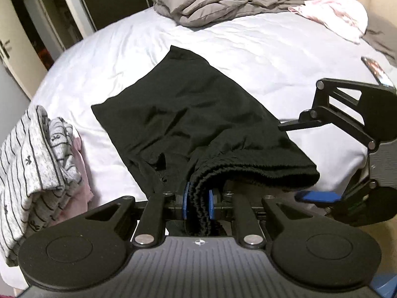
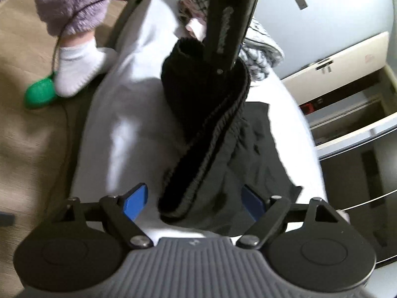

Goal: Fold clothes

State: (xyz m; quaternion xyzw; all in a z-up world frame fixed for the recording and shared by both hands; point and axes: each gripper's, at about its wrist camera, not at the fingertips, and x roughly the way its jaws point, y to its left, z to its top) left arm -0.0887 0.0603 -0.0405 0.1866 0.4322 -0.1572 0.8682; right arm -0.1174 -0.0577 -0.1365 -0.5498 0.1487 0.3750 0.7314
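A black pair of shorts (image 1: 188,114) lies on the white bed sheet (image 1: 119,57). My left gripper (image 1: 198,203) is shut on its ribbed elastic waistband and lifts that end off the bed. In the right wrist view the waistband (image 2: 211,134) runs from the left gripper's body down between my right gripper's blue pads (image 2: 135,202). My right gripper (image 2: 194,202) is open, one finger on each side of the waistband's end, not closed on it. It also shows in the left wrist view (image 1: 317,159), open at the right of the shorts.
A striped grey-and-white pile of clothes (image 1: 32,164) lies at the bed's left edge. A grey duvet (image 1: 218,2) and a pink-white pillow (image 1: 340,12) lie at the far end. A phone (image 1: 377,72) lies at the right. The person's socked foot (image 2: 79,69) stands on the floor beside the bed.
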